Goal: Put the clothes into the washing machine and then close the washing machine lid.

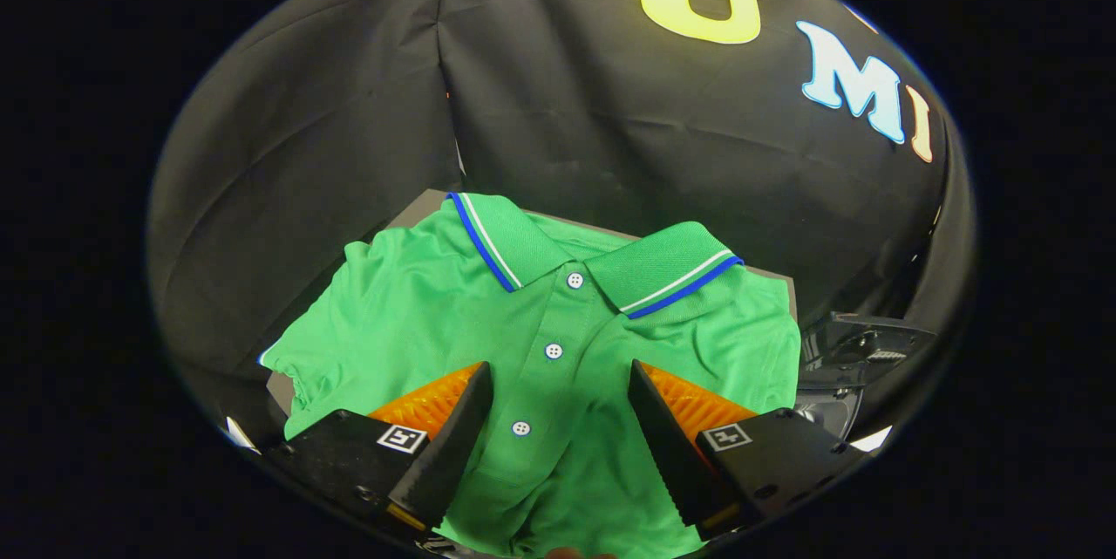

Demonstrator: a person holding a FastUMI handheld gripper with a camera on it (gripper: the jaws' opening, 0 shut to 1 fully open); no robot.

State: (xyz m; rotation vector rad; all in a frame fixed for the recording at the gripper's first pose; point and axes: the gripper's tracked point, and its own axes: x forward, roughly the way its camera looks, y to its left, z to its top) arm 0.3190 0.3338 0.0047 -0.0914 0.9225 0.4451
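A green polo shirt [418, 315] with blue and white collar trim lies spread on a grey surface [417, 203], collar toward the booth wall. Its button placket with white buttons runs straight between my fingers. My gripper [558, 385] hovers over the shirt's chest, open, with the fingers [453, 428] standing wide apart on either side of the placket. I cannot tell whether the fingertips touch the cloth. A dark machine part [859, 348], perhaps the washing machine with its lid, shows just right of the shirt, beyond the right finger.
Black cloth walls rise close behind and left of the shirt, meeting in a corner fold beyond the collar. The grey surface's edge shows at the shirt's far side and by the left sleeve.
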